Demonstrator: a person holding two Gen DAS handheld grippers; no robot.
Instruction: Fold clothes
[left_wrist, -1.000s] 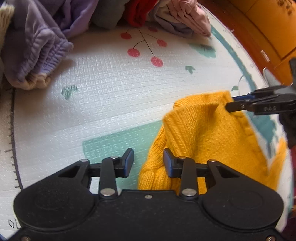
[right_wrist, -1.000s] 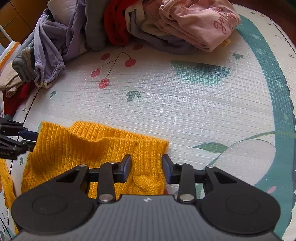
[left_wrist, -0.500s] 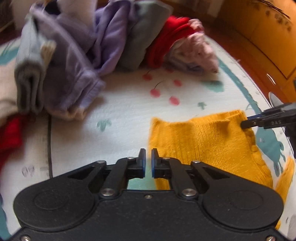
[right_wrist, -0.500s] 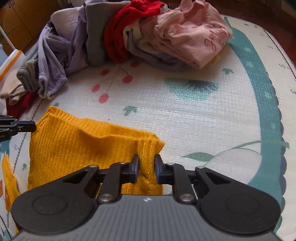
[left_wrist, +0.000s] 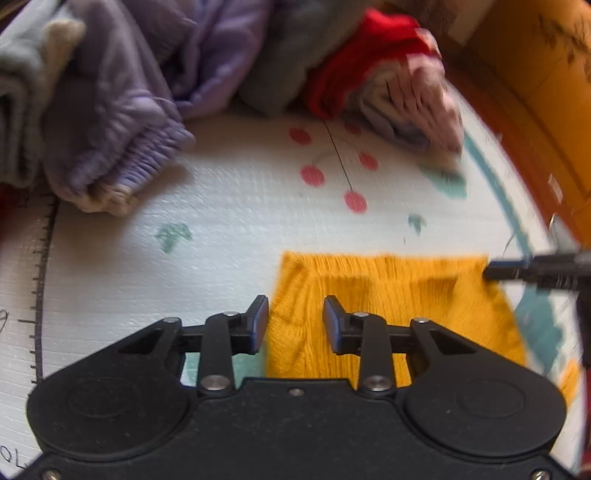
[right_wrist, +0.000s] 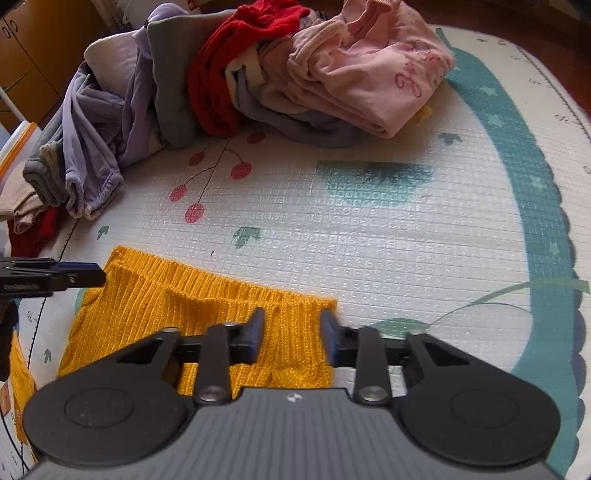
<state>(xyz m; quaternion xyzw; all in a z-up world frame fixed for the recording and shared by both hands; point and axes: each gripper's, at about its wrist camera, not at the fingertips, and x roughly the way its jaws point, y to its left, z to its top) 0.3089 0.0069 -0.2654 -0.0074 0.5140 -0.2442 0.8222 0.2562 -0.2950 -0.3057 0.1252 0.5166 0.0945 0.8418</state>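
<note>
Fingers (right_wrist: 255, 334) of both grippers stand apart over yellow knit (right_wrist: 207, 306)

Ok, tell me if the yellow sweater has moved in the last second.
Yes: in the right wrist view the yellow sweater's far edge now lies nearer the green leaf print.

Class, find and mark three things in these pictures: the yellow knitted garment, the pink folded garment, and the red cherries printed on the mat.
yellow knitted garment (right_wrist: 155, 302): right wrist view, ribbed middle.
pink folded garment (right_wrist: 369, 74): right wrist view, top layer.
red cherries (right_wrist: 194, 213): right wrist view, lowest cherry.
</note>
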